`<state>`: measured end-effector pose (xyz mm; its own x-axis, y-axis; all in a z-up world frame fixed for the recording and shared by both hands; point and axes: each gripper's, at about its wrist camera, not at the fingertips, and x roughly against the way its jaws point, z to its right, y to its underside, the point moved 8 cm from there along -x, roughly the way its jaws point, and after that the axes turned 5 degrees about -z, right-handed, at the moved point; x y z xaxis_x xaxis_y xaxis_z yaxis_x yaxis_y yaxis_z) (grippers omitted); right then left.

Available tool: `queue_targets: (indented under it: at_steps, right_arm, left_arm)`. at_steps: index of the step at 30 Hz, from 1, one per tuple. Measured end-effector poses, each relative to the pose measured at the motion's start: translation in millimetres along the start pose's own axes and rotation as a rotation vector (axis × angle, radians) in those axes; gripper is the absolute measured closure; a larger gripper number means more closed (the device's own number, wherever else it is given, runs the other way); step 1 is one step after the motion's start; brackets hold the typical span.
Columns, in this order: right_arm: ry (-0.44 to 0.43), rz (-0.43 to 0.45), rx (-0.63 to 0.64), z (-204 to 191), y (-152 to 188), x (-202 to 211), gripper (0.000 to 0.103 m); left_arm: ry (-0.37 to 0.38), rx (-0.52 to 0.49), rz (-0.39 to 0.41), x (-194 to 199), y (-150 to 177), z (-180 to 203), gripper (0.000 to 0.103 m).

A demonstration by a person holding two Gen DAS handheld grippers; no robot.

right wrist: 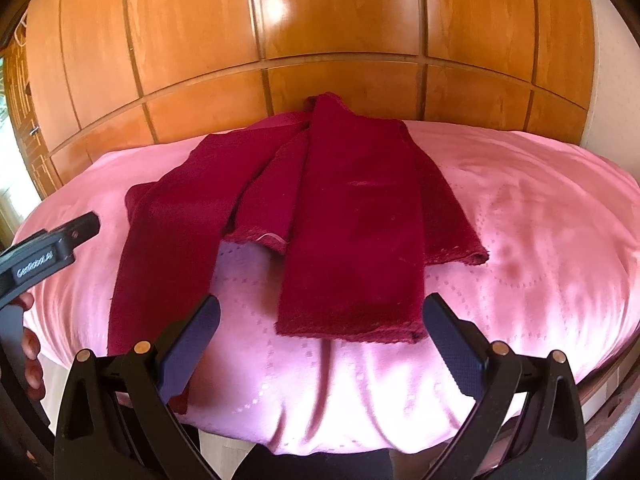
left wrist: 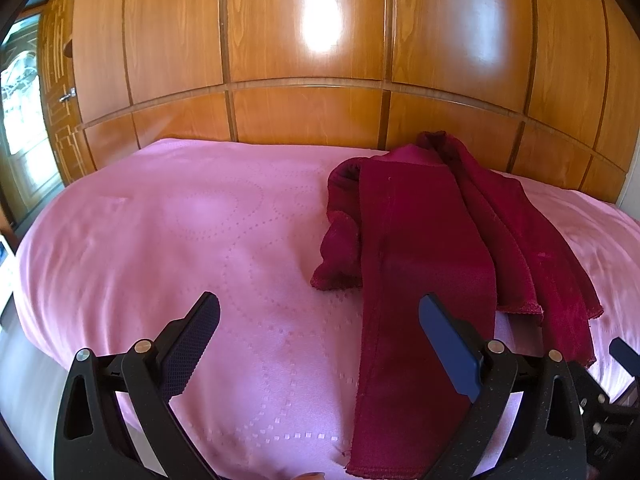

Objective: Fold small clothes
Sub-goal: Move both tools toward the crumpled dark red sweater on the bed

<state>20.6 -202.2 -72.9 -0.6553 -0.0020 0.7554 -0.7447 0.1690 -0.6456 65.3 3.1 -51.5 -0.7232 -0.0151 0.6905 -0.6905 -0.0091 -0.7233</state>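
Two tools hovered spread wide and empty above the pink bed (left wrist: 160,220): the left tool (left wrist: 320,332) beside the dark red trousers (right wrist: 352,216), the right tool (right wrist: 320,320) facing a leg hem. Soft, light and limp, the velvety trousers looked best pinched at hems or waistband.

The garment (right wrist: 352,220) is dark red cloth, matt and napped like velvet, with rough fraying hems. The bedcover (left wrist: 160,240) is pink cloth with a satin sheen and stitched dots. The wardrobe (left wrist: 304,40) is glossy varnished wood. Each tool (right wrist: 322,342) is matt black plastic with textured pads (left wrist: 192,344) and metal pins.
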Motion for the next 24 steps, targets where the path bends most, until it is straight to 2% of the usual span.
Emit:
queue_targets:
  at_steps: [14, 24]
  right_arm:
    - [0.034, 0.019, -0.021, 19.3, -15.8, -2.1, 0.002]
    - [0.032, 0.027, -0.003, 20.4, -19.5, -5.9, 0.003]
  left_arm:
    - [0.000, -0.022, -0.021, -4.3, 6.3, 5.4, 0.004]
    - [0.028, -0.081, -0.057, -12.1, 12.9, 12.5, 0.004]
